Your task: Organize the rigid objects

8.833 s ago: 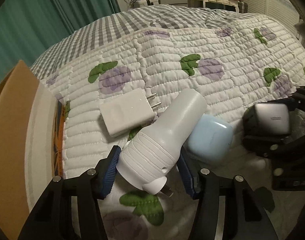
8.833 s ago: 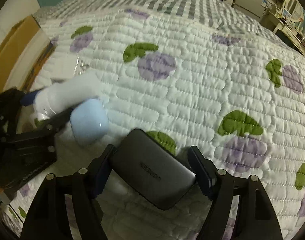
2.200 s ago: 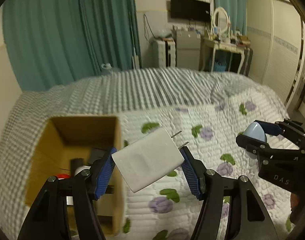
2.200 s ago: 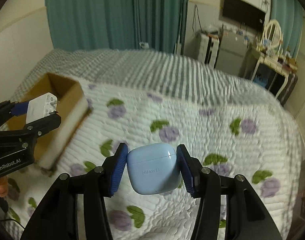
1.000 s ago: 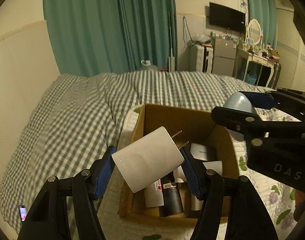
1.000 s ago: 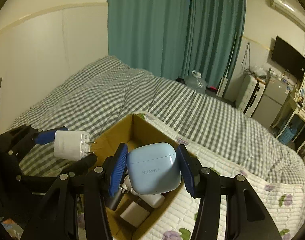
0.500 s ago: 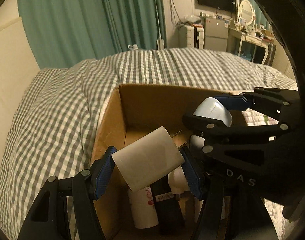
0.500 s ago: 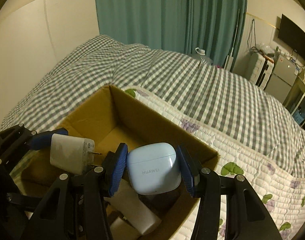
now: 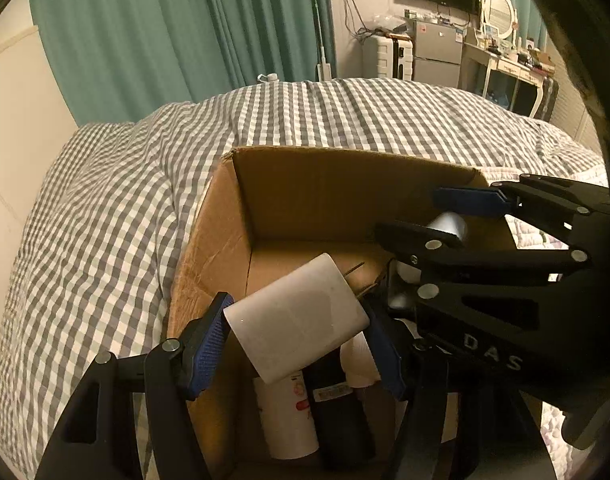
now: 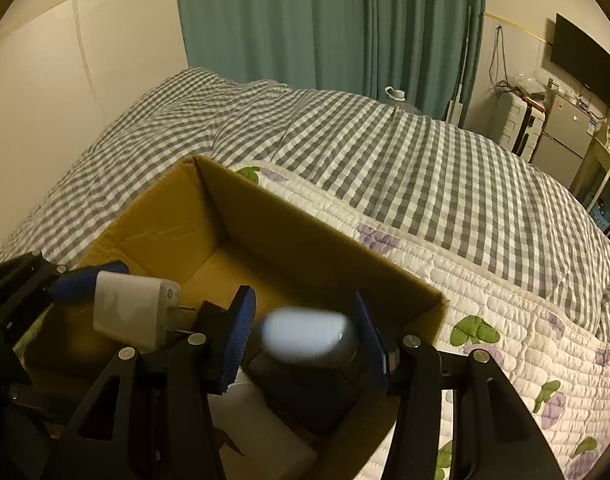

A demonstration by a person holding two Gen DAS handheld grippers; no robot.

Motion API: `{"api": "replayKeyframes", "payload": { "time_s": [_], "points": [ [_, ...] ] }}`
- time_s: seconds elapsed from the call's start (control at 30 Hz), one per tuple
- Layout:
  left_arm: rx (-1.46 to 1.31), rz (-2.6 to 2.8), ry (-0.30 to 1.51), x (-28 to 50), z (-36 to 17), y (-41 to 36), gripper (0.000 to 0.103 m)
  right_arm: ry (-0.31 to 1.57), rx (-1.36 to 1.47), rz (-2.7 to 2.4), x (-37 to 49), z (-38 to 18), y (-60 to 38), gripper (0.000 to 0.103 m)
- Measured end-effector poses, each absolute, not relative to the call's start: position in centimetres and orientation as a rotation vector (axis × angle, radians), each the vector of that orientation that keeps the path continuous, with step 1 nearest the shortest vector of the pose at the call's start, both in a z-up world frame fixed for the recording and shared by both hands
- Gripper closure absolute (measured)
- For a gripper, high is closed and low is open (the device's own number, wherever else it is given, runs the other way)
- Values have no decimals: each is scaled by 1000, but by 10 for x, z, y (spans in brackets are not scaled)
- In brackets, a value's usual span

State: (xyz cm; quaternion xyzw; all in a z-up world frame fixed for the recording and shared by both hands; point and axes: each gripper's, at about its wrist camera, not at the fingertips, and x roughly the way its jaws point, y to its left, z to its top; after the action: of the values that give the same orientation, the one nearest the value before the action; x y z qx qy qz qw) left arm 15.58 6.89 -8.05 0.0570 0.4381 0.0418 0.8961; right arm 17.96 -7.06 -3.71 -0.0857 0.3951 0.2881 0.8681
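On the bed, right gripper (image 9: 457, 236) reads "DAS".

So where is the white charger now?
The white charger is in the left gripper, over the cardboard box; in the left wrist view the right gripper is to its right.

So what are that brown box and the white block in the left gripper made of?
The box looks like plain corrugated cardboard: matte brown, creased walls, raw cut edges. The white block seems to be smooth hard plastic with a faint sheen; metal prongs suggest a charger.
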Motion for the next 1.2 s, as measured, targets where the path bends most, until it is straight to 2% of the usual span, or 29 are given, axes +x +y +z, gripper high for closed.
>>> {"api": "replayKeyframes", "payload": {
  "time_s": [0.03, 0.1, 0.13, 0.37, 0.7, 0.9, 1.2],
  "points": [
    [116, 87, 915, 156, -81, 69, 35, 823, -179, 606, 178, -34, -71, 52],
    [107, 107, 909, 156, -80, 70, 35, 806, -183, 595, 175, -28, -72, 42],
    [105, 109, 903, 154, -78, 70, 35, 802, -180, 587, 173, -25, -74, 41],
    [91, 125, 852, 135, -47, 66, 34, 758, -157, 538, 156, 11, -97, 36],
    [76, 141, 630, 72, 56, 45, 33, 583, -135, 433, 92, 111, -150, 24],
    [78, 124, 497, 27, 106, 25, 32, 483, -123, 379, 42, 163, -180, 21],
    [47, 92, 331, -26, 139, 8, 30, 369, -116, 311, -21, 205, -214, 13]
  ]
}}
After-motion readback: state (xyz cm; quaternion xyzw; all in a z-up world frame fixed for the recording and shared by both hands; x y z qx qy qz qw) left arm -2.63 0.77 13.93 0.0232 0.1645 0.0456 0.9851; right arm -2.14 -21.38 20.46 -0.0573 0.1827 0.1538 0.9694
